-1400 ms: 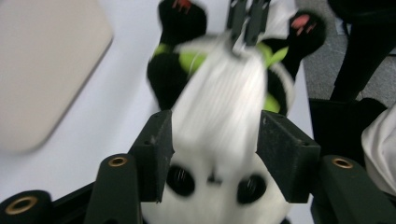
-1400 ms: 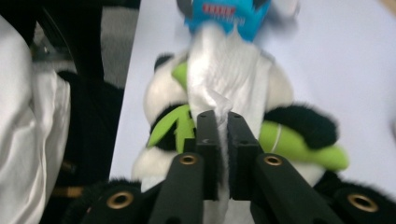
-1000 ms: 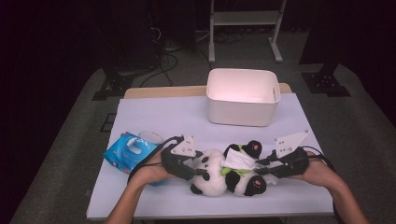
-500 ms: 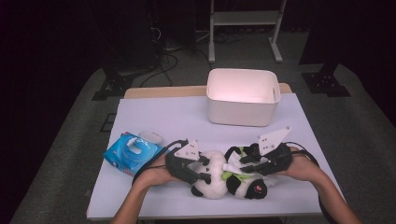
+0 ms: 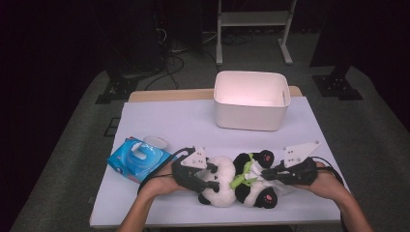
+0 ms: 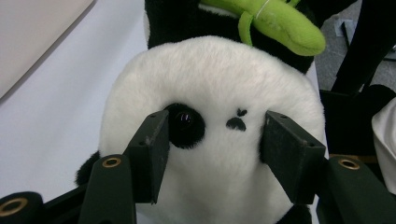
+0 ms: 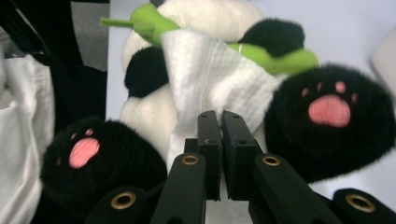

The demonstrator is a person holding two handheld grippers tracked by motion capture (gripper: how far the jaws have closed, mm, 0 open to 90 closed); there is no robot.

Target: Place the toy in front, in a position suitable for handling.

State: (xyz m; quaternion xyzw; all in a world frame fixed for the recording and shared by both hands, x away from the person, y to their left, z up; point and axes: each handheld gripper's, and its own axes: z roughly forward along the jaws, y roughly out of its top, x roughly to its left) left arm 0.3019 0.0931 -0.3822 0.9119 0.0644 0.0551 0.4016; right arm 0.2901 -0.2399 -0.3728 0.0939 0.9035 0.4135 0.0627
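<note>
High view: black-and-white plush panda [image 5: 237,181] lies on its back at the near edge of the white table [image 5: 169,121], left gripper [image 5: 207,175] at its head, right gripper [image 5: 265,173] at its belly; white plastic bin [image 5: 251,100] behind, blue wipes pack [image 5: 140,159] to the left. Left gripper view: jaws clamp the panda's head, pads [image 6: 152,151] pressing both cheeks. Right gripper view: jaws have just been closing and now pinch a white tissue [image 7: 205,88] lying on the belly between the pink-soled feet.

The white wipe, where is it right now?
In the high view the white wipe lies on the plush panda's belly near the table's front edge, pinched in the right gripper; the blue wipe pack sits farther left.
</note>
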